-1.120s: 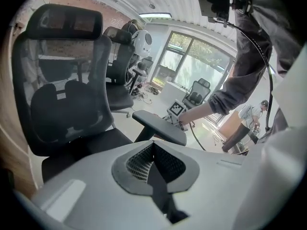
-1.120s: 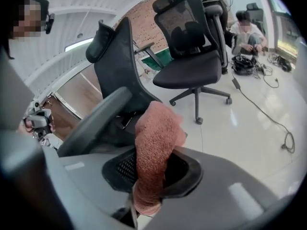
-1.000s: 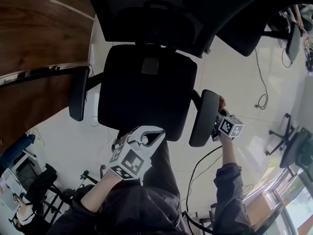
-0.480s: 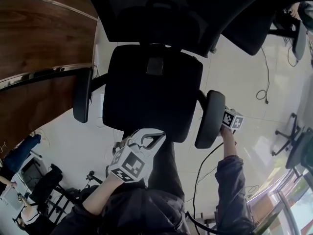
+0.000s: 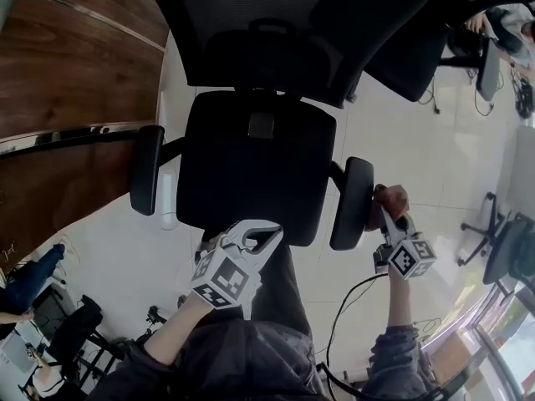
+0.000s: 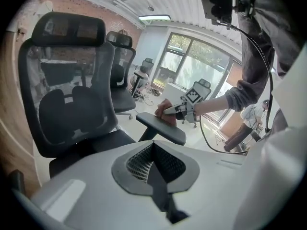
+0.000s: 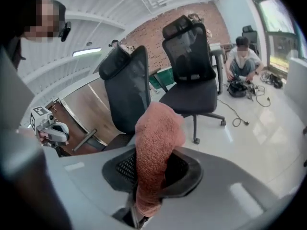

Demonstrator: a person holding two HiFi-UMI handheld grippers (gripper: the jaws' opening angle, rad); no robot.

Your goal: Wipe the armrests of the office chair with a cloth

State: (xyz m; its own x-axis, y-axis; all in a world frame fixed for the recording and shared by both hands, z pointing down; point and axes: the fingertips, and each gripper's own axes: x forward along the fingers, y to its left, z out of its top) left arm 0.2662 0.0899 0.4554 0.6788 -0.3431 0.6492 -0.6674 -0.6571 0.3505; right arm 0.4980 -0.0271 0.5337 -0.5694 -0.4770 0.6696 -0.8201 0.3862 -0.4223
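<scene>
Hovering just in front of the office chair (image 5: 255,165) seat, the left gripper (image 5: 266,234) has its jaws closed together with nothing between them. At the chair's right side, the right gripper (image 5: 384,220) pinches a pinkish cloth (image 5: 389,199) that touches the right armrest (image 5: 351,203). The left armrest (image 5: 146,170) juts out on the opposite side. Behind the chair's backrest stands a second chair (image 5: 401,48).

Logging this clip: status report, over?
Right tool shut on cloth; left tool shut, empty. Cloth against right-hand armrest. No obstruction seen.
</scene>
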